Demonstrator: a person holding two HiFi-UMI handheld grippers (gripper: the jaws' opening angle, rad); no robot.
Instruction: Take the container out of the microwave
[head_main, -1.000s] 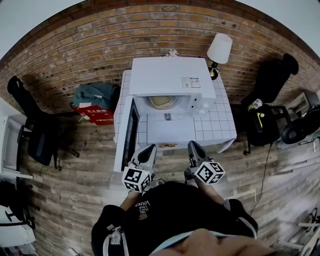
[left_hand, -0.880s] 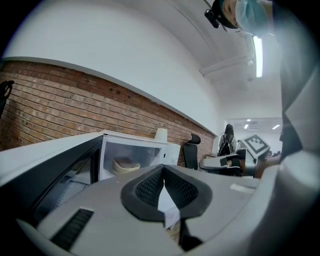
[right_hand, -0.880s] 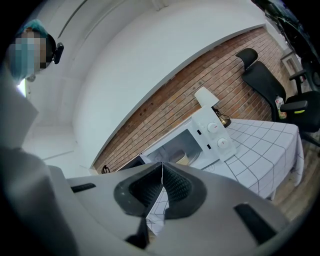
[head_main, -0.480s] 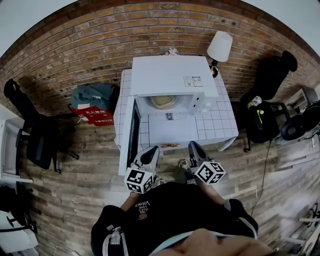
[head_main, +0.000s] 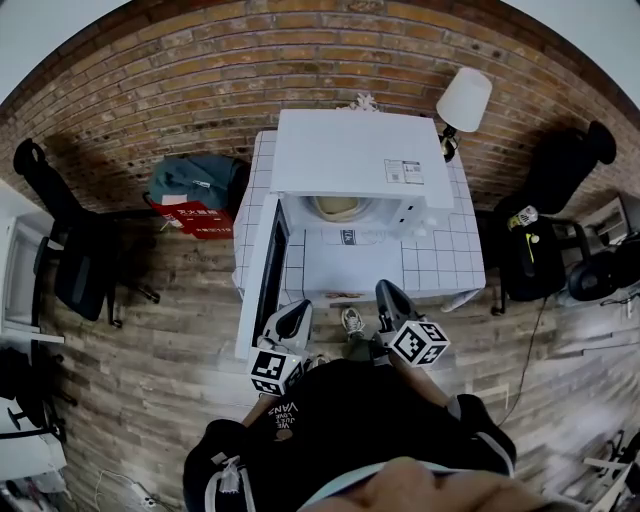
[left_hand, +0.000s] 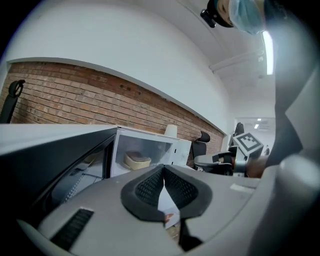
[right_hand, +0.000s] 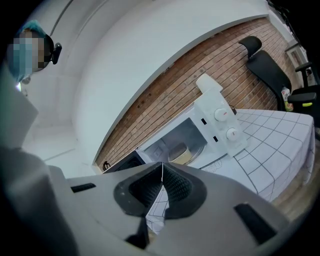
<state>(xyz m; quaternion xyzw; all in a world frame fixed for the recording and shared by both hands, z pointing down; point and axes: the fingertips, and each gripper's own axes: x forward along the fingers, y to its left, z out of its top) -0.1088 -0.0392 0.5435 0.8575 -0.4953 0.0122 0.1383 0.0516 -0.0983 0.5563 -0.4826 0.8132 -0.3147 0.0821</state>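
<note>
1. Closest in, a person in a dark top holds both tongs out in front of the body, over the wooden floor.
2. The left gripper has its jaws pressed together with nothing between them. It hangs just beside the free end of the open door.
3. The right gripper is likewise closed and empty. It sits at the near edge of the table, well short of the oven.
4. The table has a white tiled top, and the white microwave stands on it with its door swung wide to the left.
5. The container, a beige tub, sits inside the oven cavity near the middle. It is well apart from both tongs.
6. Right of the cavity is a control panel with two round knobs.
7. A lamp with a white shade stands at the table's back right corner, against the brick wall.
8. Left of the table, a teal bag and a red box lie by the wall.
</note>
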